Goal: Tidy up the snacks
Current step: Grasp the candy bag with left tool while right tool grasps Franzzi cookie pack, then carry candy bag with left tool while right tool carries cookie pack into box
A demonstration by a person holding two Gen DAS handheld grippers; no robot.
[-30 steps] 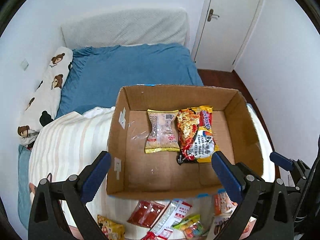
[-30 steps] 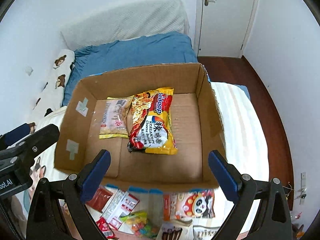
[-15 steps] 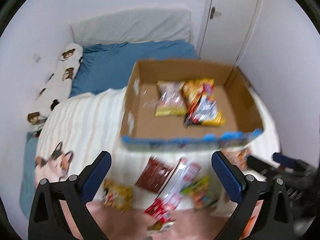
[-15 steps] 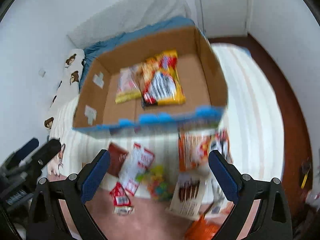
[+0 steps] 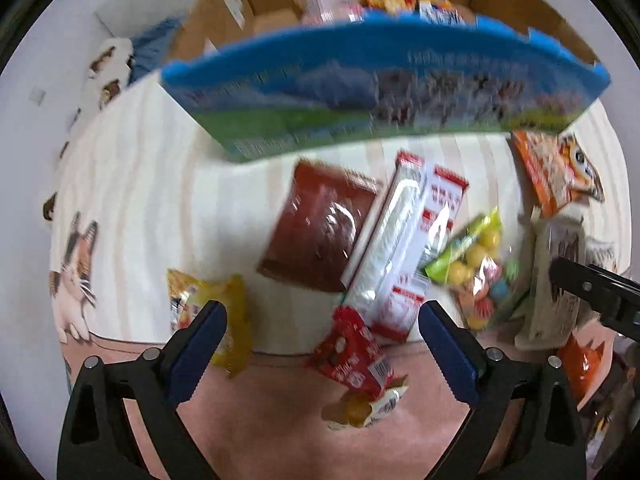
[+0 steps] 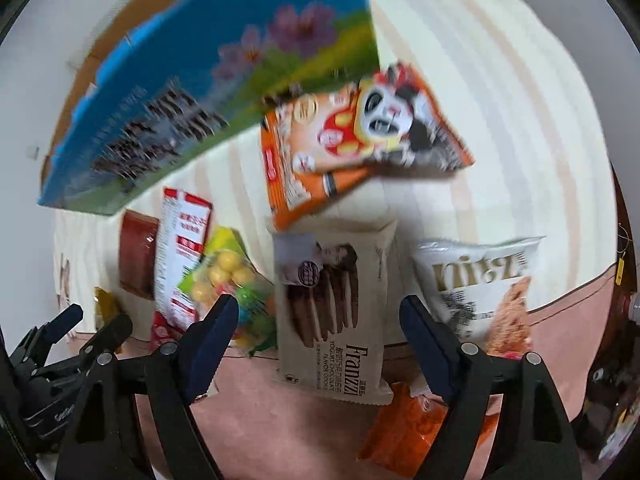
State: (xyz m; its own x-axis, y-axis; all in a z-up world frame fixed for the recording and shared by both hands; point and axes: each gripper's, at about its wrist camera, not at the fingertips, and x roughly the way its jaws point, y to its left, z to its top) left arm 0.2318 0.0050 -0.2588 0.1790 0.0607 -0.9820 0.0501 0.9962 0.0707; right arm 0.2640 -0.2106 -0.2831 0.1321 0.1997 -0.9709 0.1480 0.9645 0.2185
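Striped bedding (image 5: 168,184) now fills the left wrist view; the cardboard box (image 5: 384,76) has slid to the top edge. Left hand-held gripper (image 5: 322,322), jaws closing on nothing, has dropped over the red packet (image 5: 352,356).

Right wrist view: right hand-held gripper (image 6: 318,320), closing but empty, straddles the Franzzi cookie pack (image 6: 332,312). Both look set to pick.
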